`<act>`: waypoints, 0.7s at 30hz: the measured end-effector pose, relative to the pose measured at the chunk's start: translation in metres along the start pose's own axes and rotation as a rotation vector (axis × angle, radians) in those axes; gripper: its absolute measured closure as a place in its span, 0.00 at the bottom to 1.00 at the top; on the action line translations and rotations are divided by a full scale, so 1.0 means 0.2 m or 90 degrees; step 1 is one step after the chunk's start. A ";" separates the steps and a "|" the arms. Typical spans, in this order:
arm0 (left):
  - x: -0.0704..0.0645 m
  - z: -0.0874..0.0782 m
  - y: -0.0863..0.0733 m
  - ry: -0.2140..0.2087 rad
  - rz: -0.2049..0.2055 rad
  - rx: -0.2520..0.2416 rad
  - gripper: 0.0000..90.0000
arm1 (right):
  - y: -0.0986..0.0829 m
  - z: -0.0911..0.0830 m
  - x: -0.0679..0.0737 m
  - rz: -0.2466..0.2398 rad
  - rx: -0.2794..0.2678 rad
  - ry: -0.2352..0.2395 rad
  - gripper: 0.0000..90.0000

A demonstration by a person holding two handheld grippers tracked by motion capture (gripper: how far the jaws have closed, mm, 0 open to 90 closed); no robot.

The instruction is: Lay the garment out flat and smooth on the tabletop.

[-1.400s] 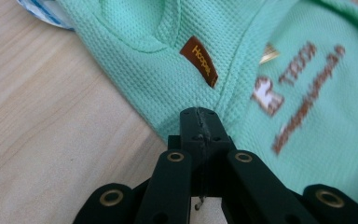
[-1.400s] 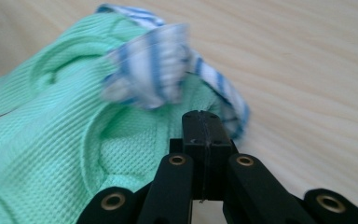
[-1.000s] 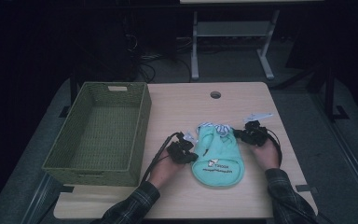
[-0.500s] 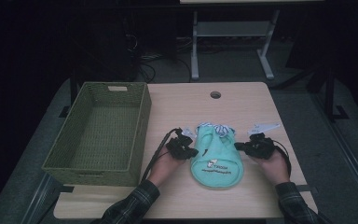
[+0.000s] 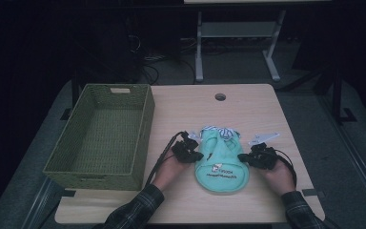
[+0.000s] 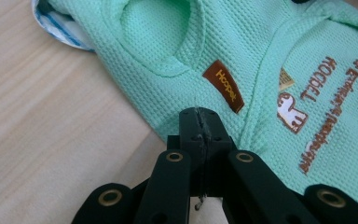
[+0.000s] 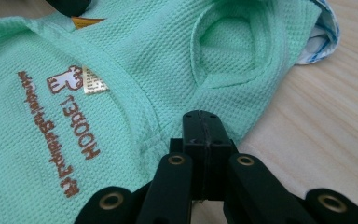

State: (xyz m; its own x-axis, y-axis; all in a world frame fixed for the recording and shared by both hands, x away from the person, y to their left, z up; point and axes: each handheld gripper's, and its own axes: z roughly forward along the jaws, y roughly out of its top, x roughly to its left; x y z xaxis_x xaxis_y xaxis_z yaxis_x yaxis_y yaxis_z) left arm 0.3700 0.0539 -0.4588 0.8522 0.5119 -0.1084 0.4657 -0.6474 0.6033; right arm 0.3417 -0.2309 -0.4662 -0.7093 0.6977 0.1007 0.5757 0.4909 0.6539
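A mint-green small hooded garment lies flat on the wooden table, its brown printed lettering facing up. Its blue-and-white striped lining shows at the far end. My left gripper sits at the garment's left edge. In the left gripper view the garment puckers where my left gripper is shut on its hem, just below a brown label. My right gripper is at the right edge. In the right gripper view my right gripper is shut on the garment's hem below a sleeve opening.
A green woven basket stands on the table's left side, with nothing inside it. A round cable hole sits near the table's far edge. Beyond the table are a dark floor and a metal stand.
My right gripper moved from the garment's far right corner toward me along its right edge. The garment now lies flatter and more spread out. The left gripper barely shifted.
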 end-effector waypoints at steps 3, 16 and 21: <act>-0.03 -0.01 -0.02 -0.004 -0.001 -0.001 0.99 | -0.01 -0.01 0.01 -0.005 0.002 0.005 1.00; -0.13 -0.07 -0.09 -0.007 0.022 0.024 0.99 | -0.07 -0.05 0.13 -0.023 0.007 0.026 1.00; -0.18 -0.09 -0.12 -0.018 0.021 0.027 0.99 | -0.10 -0.07 0.16 -0.031 0.005 0.036 1.00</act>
State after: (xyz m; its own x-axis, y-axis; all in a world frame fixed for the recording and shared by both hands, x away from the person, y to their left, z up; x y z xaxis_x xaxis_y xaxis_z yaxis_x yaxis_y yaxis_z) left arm 0.3245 0.0618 -0.4553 0.8734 0.4741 -0.1114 0.4462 -0.6872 0.5733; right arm 0.3011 -0.2254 -0.4662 -0.7581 0.6425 0.1117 0.5434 0.5276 0.6530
